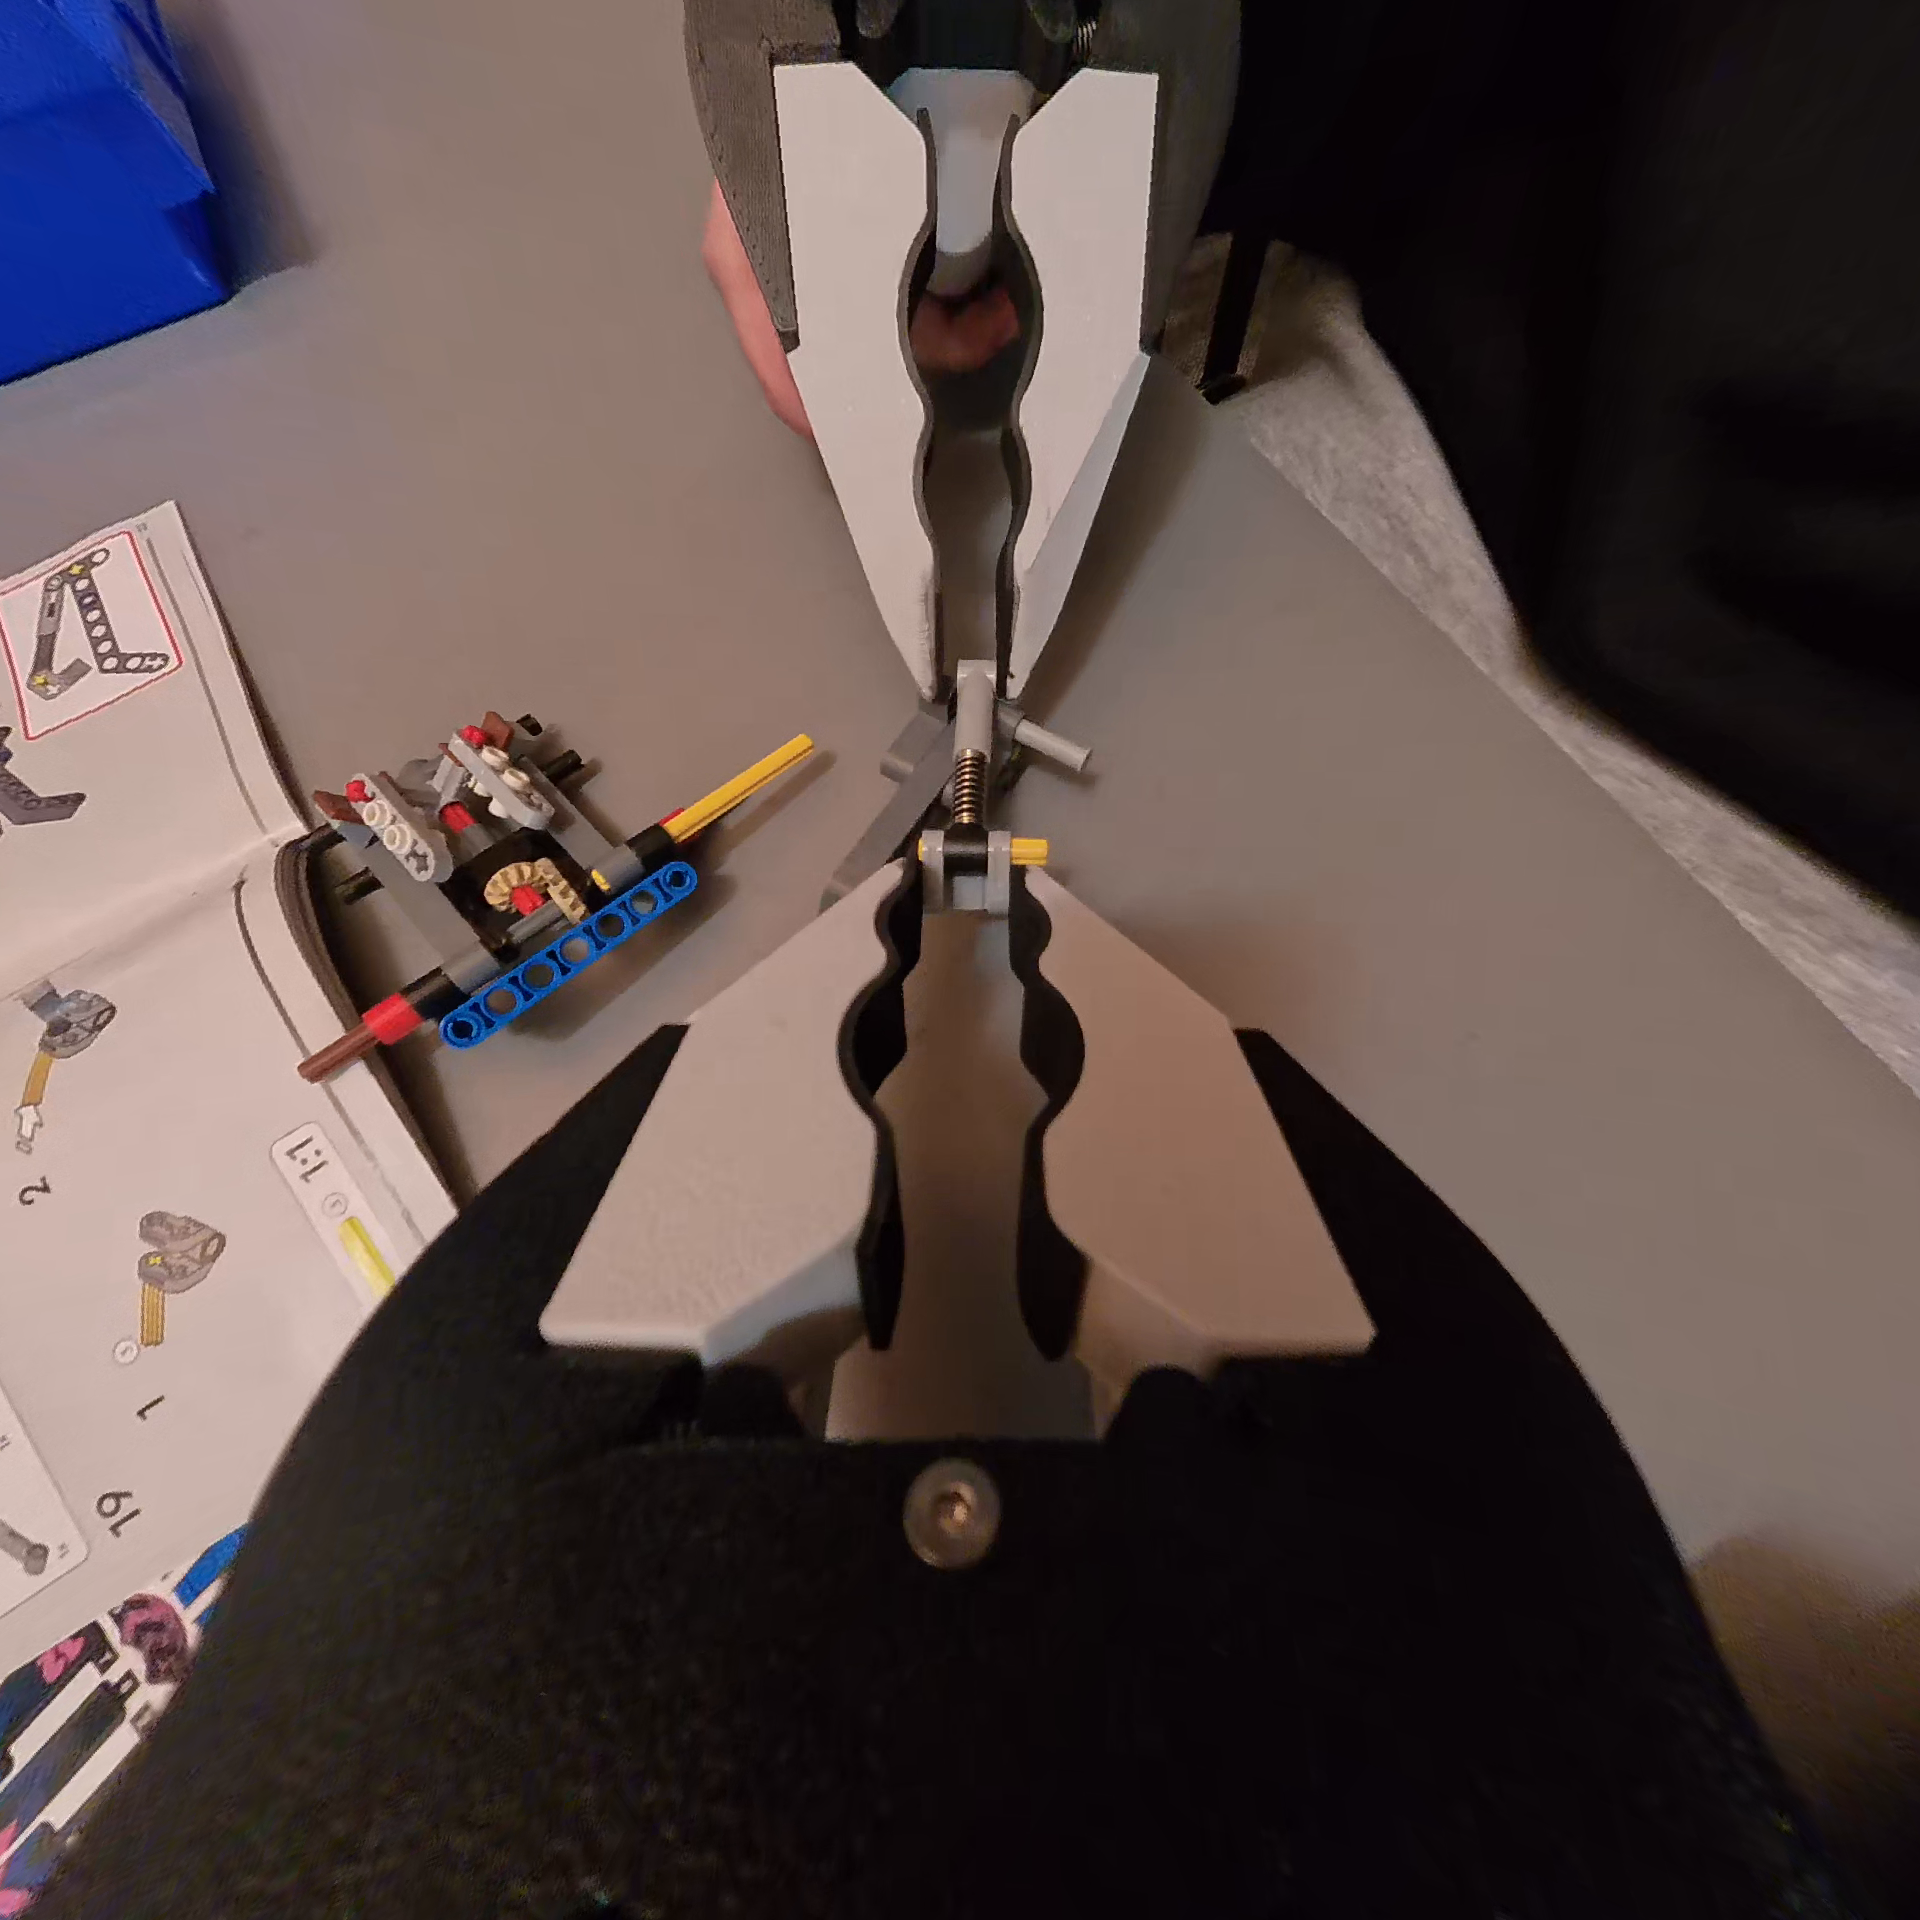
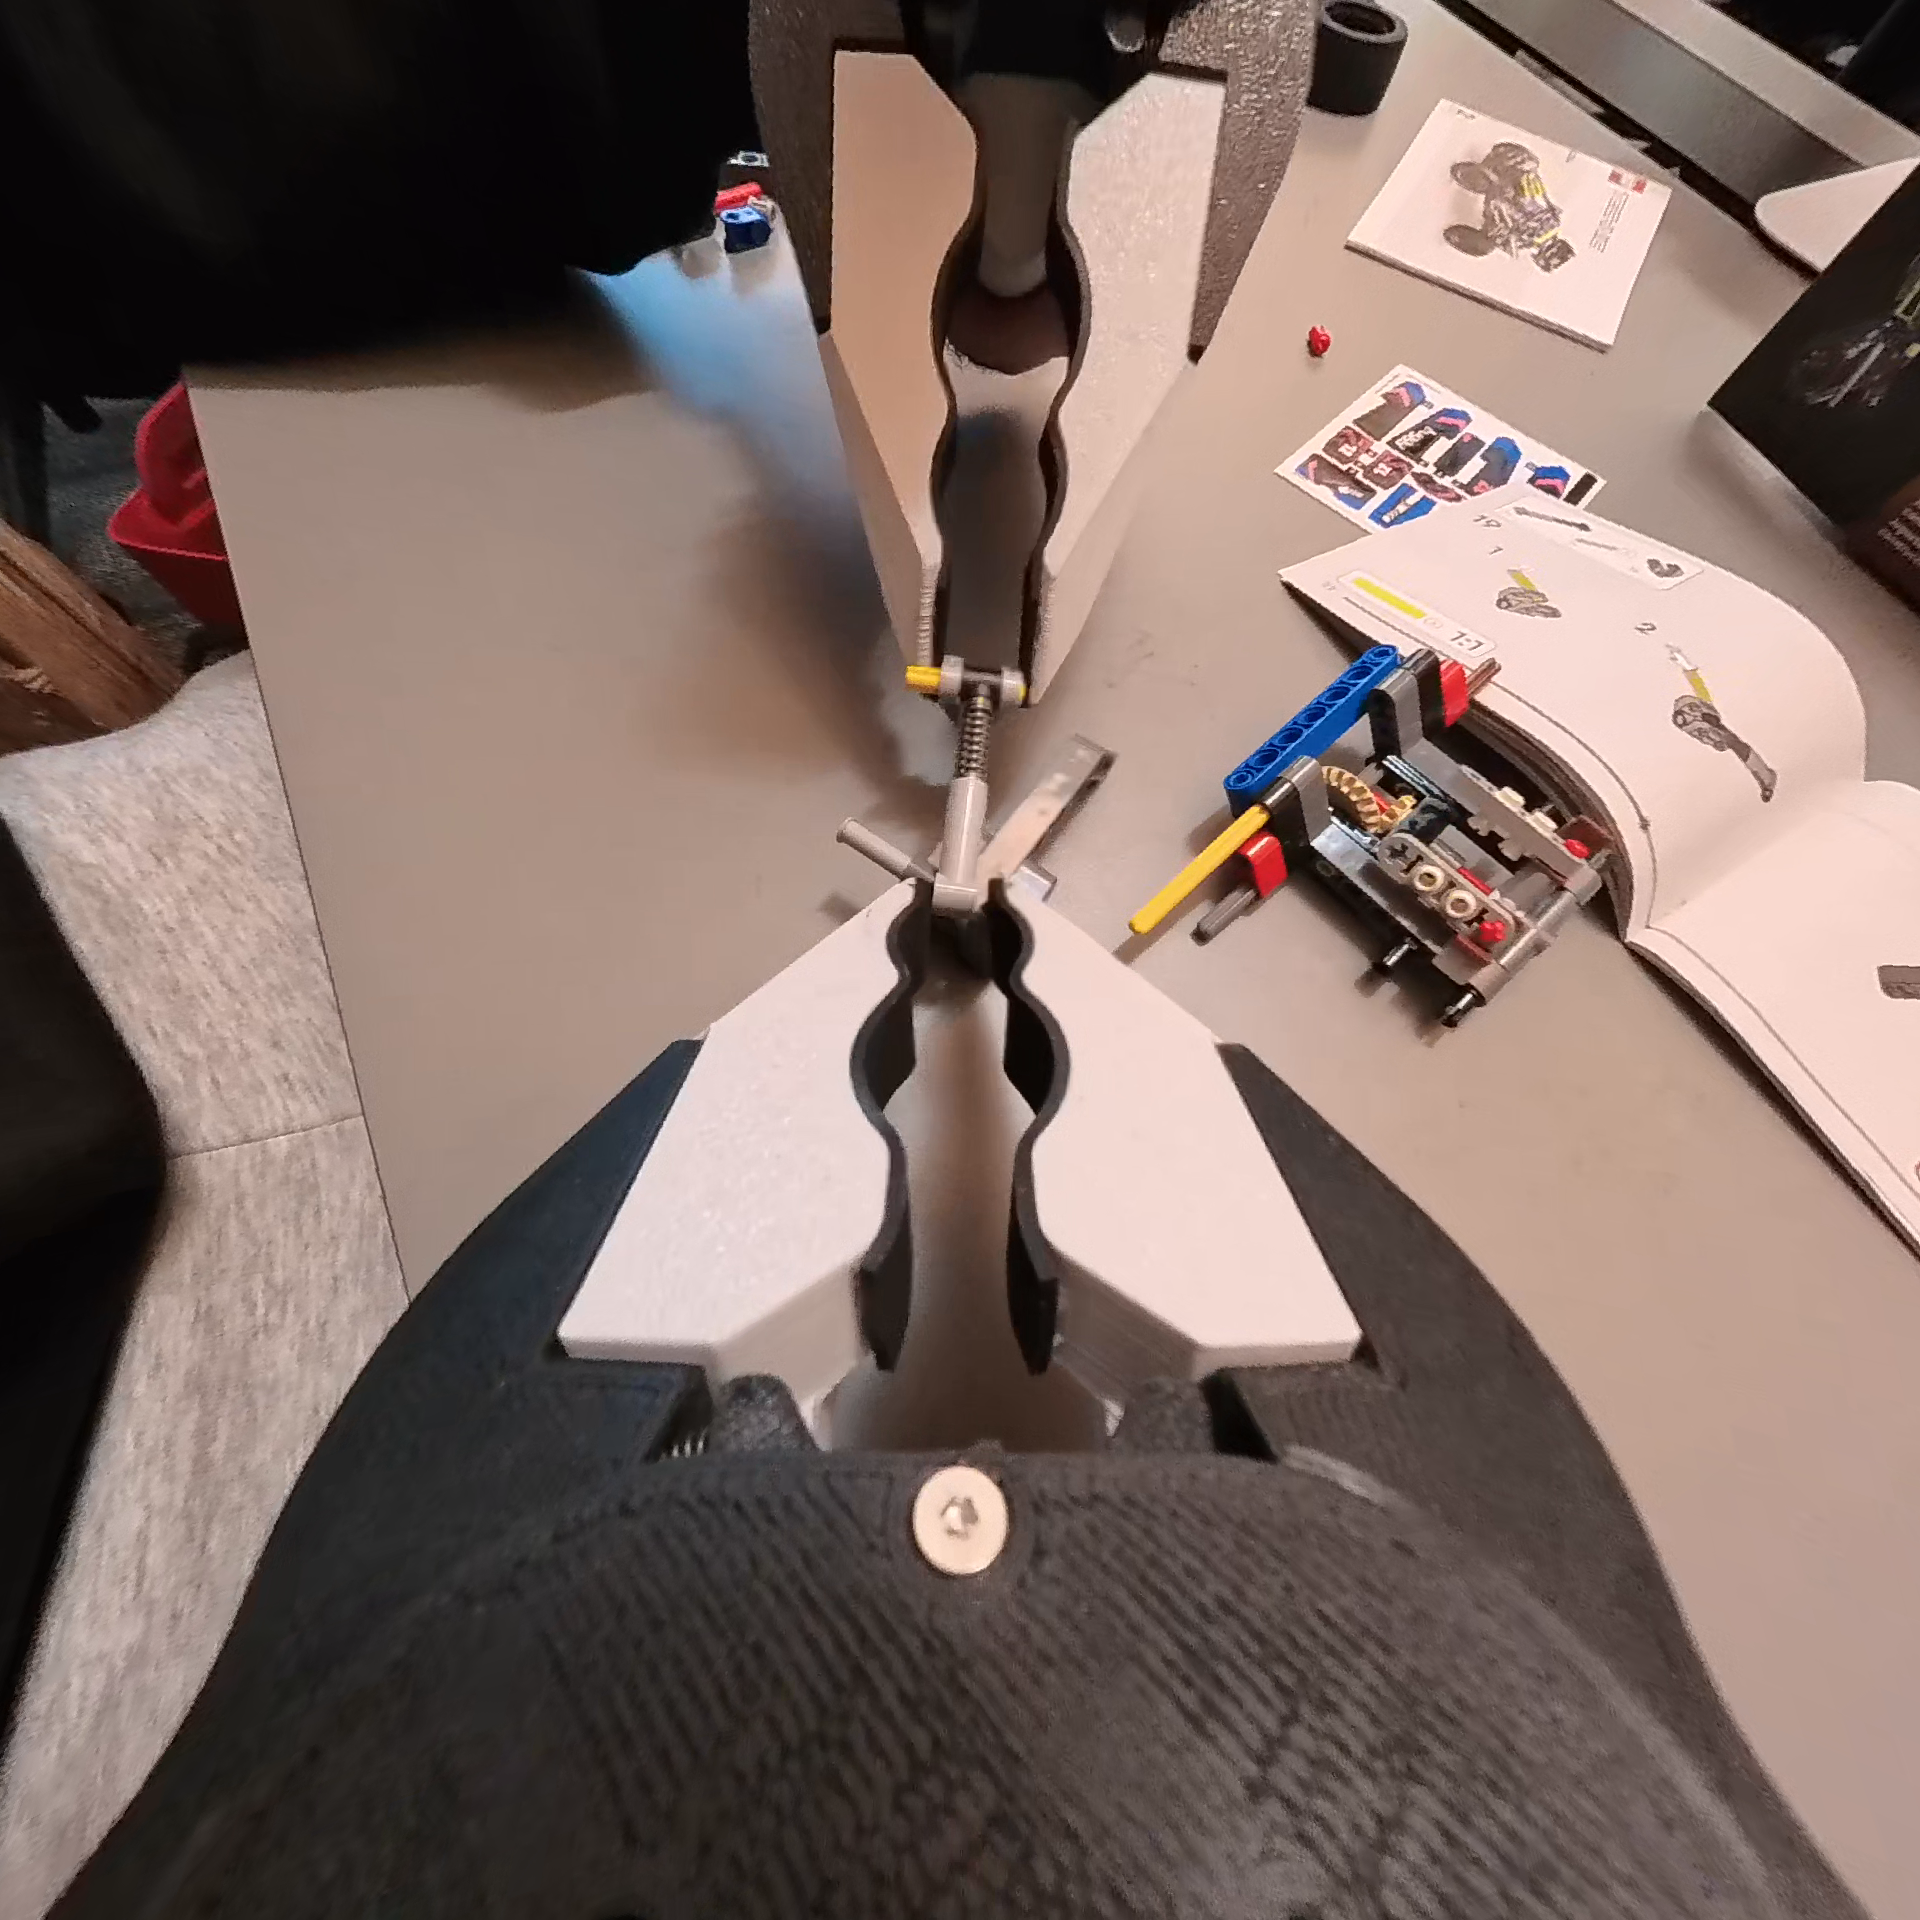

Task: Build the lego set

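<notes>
A grey shock absorber with a metal spring (image 1: 966,784) is held in the air between both grippers, above the grey table (image 1: 1299,935). My left gripper (image 1: 964,883) is shut on its end that carries a yellow pin (image 1: 1029,850). My right gripper (image 2: 958,899) is shut on the opposite end, where a grey axle (image 2: 878,847) sticks out sideways and a grey beam (image 2: 1049,800) hangs beside it. The two grippers face each other tip to tip. The shock absorber also shows in the right wrist view (image 2: 968,748).
A partly built model with a blue beam (image 1: 509,883) (image 2: 1403,821) lies against an open instruction booklet (image 1: 125,935) (image 2: 1714,748). A sticker sheet (image 2: 1434,457), a second booklet (image 2: 1507,218), a small red piece (image 2: 1317,338) and a black tyre (image 2: 1356,52) lie farther off. A blue bin (image 1: 94,177) stands at the table's corner. Spacing between my two grippers at the tips: around 4 cm. Left tips and right tips are each some 25 cm from the small red piece (image 2: 1317,338).
</notes>
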A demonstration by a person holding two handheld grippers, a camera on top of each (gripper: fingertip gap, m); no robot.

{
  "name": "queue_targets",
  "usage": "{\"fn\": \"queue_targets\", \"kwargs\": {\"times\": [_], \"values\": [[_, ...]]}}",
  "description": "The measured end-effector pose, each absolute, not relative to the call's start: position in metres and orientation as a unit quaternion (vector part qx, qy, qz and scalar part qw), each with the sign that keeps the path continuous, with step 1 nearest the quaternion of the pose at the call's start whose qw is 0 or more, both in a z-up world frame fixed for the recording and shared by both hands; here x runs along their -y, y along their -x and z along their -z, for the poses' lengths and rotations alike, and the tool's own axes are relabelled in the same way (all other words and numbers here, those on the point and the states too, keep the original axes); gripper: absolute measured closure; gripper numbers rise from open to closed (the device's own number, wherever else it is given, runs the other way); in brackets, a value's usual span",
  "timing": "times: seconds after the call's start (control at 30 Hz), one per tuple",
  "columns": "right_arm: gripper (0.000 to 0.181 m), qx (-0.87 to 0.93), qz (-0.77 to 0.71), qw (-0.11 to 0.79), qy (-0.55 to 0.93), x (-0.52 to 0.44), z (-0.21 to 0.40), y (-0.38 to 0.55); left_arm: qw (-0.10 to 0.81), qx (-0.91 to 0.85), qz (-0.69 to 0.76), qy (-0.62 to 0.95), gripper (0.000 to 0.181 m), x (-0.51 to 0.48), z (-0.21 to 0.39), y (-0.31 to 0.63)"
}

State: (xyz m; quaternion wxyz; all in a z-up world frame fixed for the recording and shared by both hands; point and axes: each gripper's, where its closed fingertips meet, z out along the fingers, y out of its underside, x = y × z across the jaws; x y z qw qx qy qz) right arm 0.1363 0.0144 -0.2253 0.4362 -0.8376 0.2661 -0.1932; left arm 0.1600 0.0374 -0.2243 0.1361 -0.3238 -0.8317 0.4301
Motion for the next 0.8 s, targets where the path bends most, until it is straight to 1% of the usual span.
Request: {"fn": "queue_targets", "kwargs": {"times": [0.4, 0.5, 0.67, 0.8], "values": [[0.175, -0.27, 0.203, 0.431, 0.837, -0.013, 0.226, -0.139, 0.135, 0.841, -0.425, 0.306, 0.168, -0.037, 0.223, -0.161], [0.175, -0.269, 0.204, 0.431, 0.837, -0.013, 0.226, -0.139, 0.131, 0.85, -0.422, 0.286, 0.161, -0.04, 0.221, -0.165], [0.175, -0.266, 0.21, 0.429, 0.837, -0.013, 0.225, -0.14, 0.104, 0.85, -0.433, 0.281, 0.156, -0.04, 0.201, -0.165], [0.175, -0.265, 0.216, 0.428, 0.836, -0.013, 0.225, -0.14, 0.062, 0.866, -0.376, 0.323, 0.159, -0.03, 0.208, -0.153]]}}
